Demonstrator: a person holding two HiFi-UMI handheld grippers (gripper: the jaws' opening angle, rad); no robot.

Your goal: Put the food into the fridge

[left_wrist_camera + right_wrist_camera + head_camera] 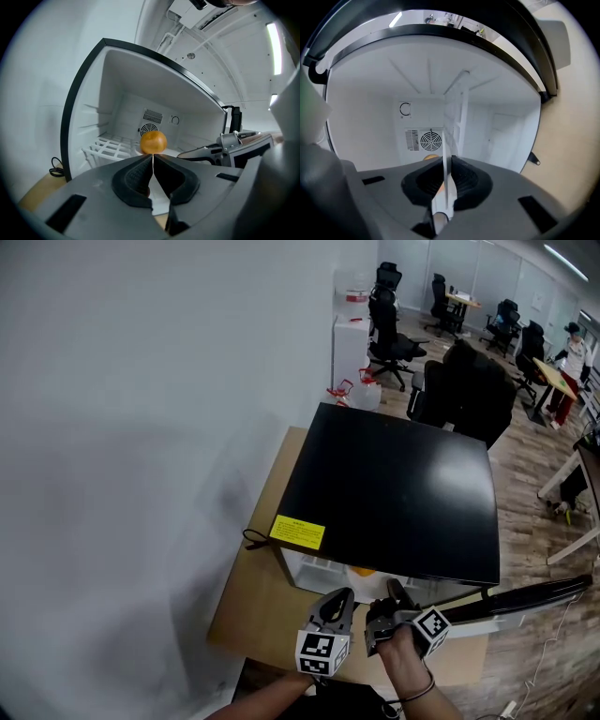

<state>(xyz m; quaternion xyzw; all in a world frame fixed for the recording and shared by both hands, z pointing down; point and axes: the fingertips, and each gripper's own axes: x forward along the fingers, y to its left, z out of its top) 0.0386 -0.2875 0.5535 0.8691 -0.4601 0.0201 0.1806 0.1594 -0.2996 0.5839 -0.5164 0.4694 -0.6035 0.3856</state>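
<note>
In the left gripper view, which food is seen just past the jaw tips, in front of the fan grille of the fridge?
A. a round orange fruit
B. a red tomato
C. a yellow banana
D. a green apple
A: a round orange fruit shows just beyond the tips of the left gripper, with the white inside of the open fridge behind it.

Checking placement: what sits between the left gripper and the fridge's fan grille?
An orange, inside the fridge; the left gripper view shows it.
</note>
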